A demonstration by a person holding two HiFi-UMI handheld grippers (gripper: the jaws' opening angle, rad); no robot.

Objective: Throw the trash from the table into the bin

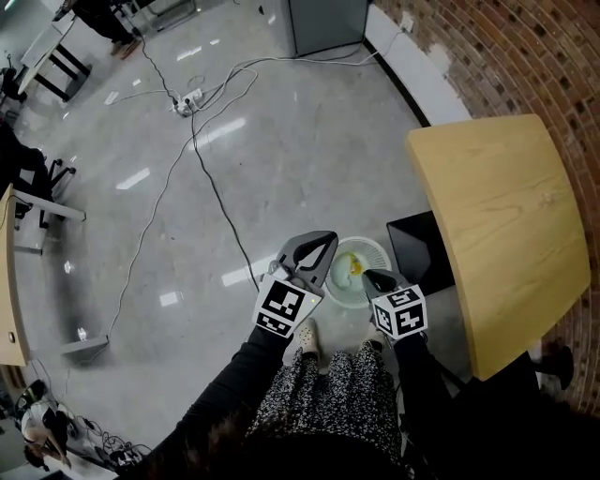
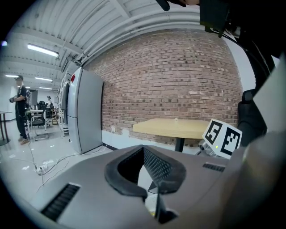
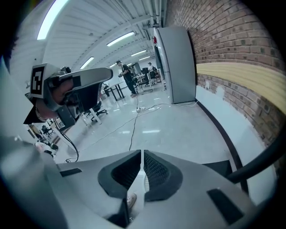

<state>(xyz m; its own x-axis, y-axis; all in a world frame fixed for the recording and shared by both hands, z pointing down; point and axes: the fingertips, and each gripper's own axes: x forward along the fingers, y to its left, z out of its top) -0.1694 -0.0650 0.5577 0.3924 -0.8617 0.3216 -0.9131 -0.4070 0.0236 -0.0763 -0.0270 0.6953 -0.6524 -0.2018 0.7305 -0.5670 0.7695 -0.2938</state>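
A white round bin (image 1: 379, 247) stands on the floor beside the wooden table (image 1: 506, 225), and a yellow piece of trash (image 1: 354, 267) lies inside it. Both grippers hover over the bin. My left gripper (image 1: 328, 242) is above its left rim; in the left gripper view its jaws (image 2: 143, 150) meet at the tips with nothing between them. My right gripper (image 1: 368, 276) is above the bin's near right side, its jaws (image 3: 142, 154) closed to a thin slit and empty. The tabletop shows bare.
The table's black base (image 1: 417, 248) stands just right of the bin. Cables (image 1: 202, 159) and a power strip (image 1: 187, 101) cross the glossy floor. A grey cabinet (image 1: 323, 23) stands by the brick wall (image 1: 487, 56). My own feet (image 1: 307, 336) are close behind the bin.
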